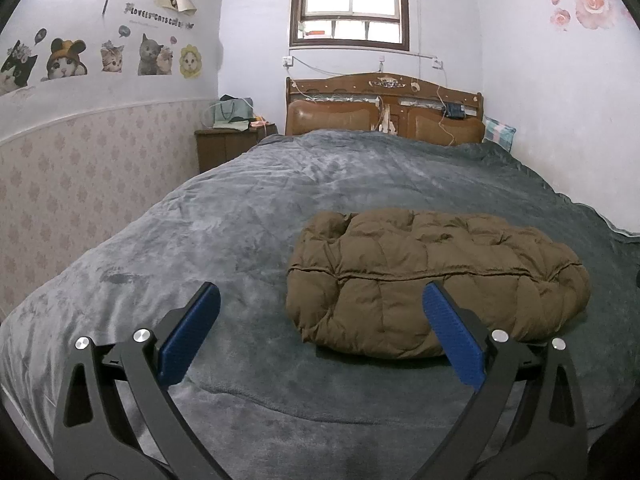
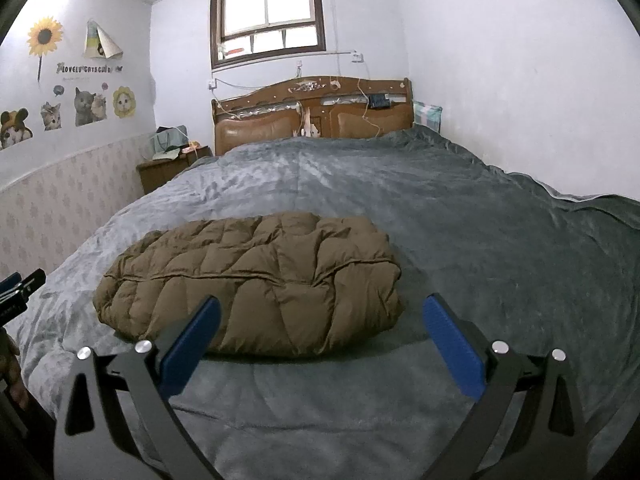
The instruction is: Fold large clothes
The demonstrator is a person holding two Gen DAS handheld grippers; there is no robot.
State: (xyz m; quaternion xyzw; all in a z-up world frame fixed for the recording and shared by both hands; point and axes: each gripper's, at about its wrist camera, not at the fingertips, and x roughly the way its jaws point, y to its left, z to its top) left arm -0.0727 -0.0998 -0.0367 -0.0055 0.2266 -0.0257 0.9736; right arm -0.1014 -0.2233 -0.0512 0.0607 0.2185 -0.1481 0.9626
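A brown quilted puffer jacket (image 1: 436,276) lies folded into a thick bundle on the grey blanket (image 1: 240,220) near the foot of the bed. It also shows in the right wrist view (image 2: 252,276). My left gripper (image 1: 320,296) is open and empty, held above the blanket just short of the jacket's left front part. My right gripper (image 2: 320,308) is open and empty, just short of the jacket's right front corner. The left gripper's tip (image 2: 20,284) shows at the left edge of the right wrist view.
A wooden headboard (image 1: 384,108) stands at the far end under a window (image 1: 350,4). A nightstand (image 1: 232,144) with bags is at the far left. A pillow (image 1: 498,132) lies at the far right. Walls close in on both sides.
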